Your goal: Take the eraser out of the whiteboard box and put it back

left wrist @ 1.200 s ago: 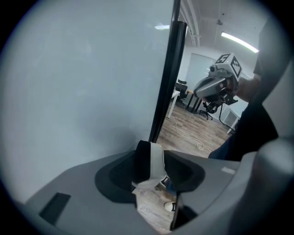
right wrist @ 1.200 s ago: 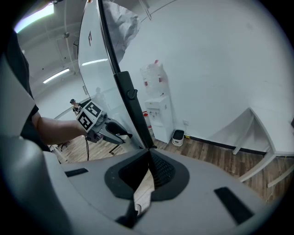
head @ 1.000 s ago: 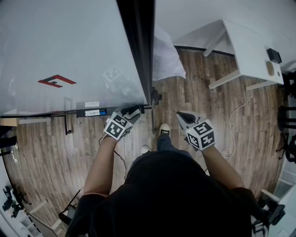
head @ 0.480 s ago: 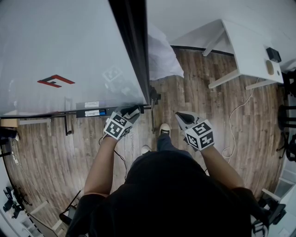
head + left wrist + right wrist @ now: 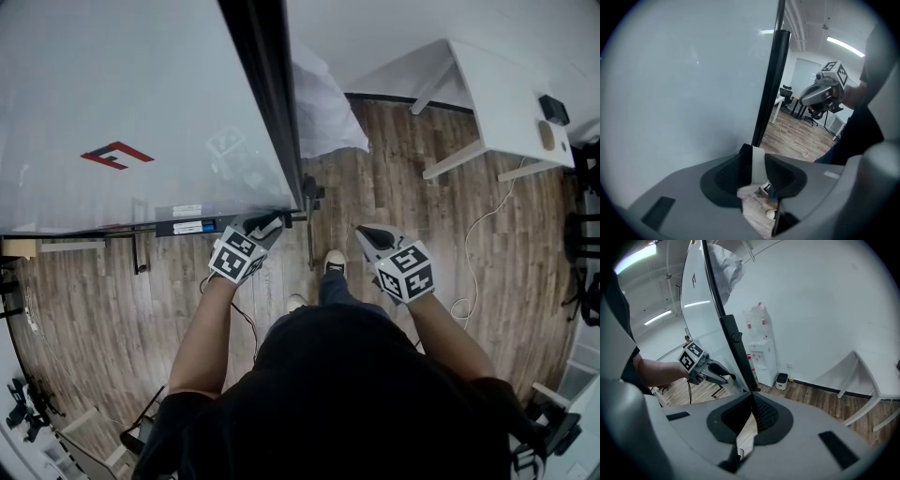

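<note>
A big whiteboard (image 5: 122, 103) stands at the left, with a black box (image 5: 187, 228) along its lower edge. My left gripper (image 5: 271, 224) is at the box's right end, by the board's black corner post (image 5: 267, 84). Its jaws have just been closing. The eraser (image 5: 758, 168), a white slab with a black face, sits between them and touches both pads. My right gripper (image 5: 367, 235) hangs apart to the right over the wooden floor, shut with nothing in it. In the right gripper view its jaws (image 5: 752, 401) meet at the tip, and the left gripper (image 5: 727, 378) shows by the post.
A white table (image 5: 506, 94) stands at the back right. A white cable (image 5: 473, 253) trails across the floor. The person's shoes (image 5: 334, 262) are below the grippers. A water dispenser (image 5: 759, 350) stands by the far wall.
The left gripper's fingers have drawn closer together around the eraser and the hand has shifted only slightly. The right gripper has stayed where it was.
</note>
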Demonstrator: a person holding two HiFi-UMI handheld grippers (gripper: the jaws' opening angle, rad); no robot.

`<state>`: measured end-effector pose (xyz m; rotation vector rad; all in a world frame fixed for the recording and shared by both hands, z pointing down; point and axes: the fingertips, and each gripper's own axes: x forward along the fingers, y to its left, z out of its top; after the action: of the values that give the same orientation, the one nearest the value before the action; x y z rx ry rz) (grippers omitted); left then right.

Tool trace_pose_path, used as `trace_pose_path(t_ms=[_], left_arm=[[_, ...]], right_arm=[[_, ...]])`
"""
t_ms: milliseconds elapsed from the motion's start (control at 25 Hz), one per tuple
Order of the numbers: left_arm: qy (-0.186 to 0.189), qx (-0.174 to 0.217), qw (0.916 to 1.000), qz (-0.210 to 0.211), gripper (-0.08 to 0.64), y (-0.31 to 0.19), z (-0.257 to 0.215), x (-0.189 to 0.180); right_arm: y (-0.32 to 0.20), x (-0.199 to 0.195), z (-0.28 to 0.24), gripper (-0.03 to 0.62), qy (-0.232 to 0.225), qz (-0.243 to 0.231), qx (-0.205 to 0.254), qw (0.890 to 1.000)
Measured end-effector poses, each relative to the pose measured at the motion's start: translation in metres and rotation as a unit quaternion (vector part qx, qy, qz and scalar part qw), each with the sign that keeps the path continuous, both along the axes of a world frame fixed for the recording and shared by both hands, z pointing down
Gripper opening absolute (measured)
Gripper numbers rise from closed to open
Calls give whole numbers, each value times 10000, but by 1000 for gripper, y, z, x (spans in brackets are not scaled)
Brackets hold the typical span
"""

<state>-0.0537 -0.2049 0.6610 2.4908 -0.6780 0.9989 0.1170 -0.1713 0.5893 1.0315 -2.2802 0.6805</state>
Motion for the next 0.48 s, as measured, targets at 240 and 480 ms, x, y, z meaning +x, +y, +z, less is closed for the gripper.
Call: trace_pose_path(t_ms=[240,480], left_arm=[[71,73,9999,-75,160,1,-9,-3],[120,165,9997,-136,158,4,-21,-6]], right_arm=[[4,-1,-2,-5,18,-38,40,10000],[10,-6,-8,-5,4,-84,96,9999]])
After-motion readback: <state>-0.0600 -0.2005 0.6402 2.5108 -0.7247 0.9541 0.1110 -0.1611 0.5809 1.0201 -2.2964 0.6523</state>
